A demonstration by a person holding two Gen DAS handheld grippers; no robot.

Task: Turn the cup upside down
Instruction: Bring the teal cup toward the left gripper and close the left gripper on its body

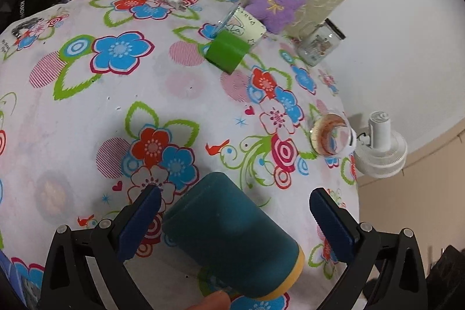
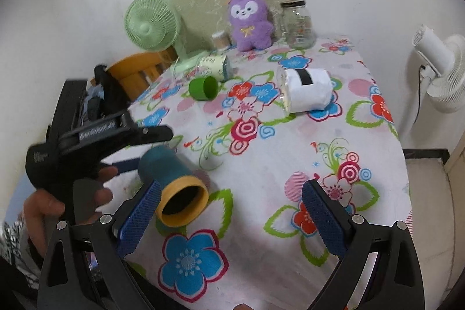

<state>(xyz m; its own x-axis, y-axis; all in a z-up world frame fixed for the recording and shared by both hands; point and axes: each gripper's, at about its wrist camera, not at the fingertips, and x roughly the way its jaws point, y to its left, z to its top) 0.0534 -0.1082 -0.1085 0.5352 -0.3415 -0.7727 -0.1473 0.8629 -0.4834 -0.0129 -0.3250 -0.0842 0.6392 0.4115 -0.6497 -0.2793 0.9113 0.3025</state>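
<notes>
A dark teal cup with a yellow rim (image 1: 232,237) lies on its side on the floral tablecloth (image 1: 87,106), its closed base pointing away from the camera. My left gripper (image 1: 234,218) is open, its blue-padded fingers on either side of the cup with gaps to both. In the right wrist view the same cup (image 2: 174,185) lies with its yellow mouth facing the camera, the left gripper (image 2: 145,147) around its far end. My right gripper (image 2: 229,217) is open and empty, its left pad close beside the cup's rim.
A green cup (image 2: 203,87) and a patterned cup (image 2: 213,66) lie on their sides at the back. A white-wrapped glass (image 2: 305,92) lies at the right. A purple plush (image 2: 251,21), glass jar (image 2: 298,23), green fan (image 2: 152,23) and white fan (image 2: 441,69) stand behind.
</notes>
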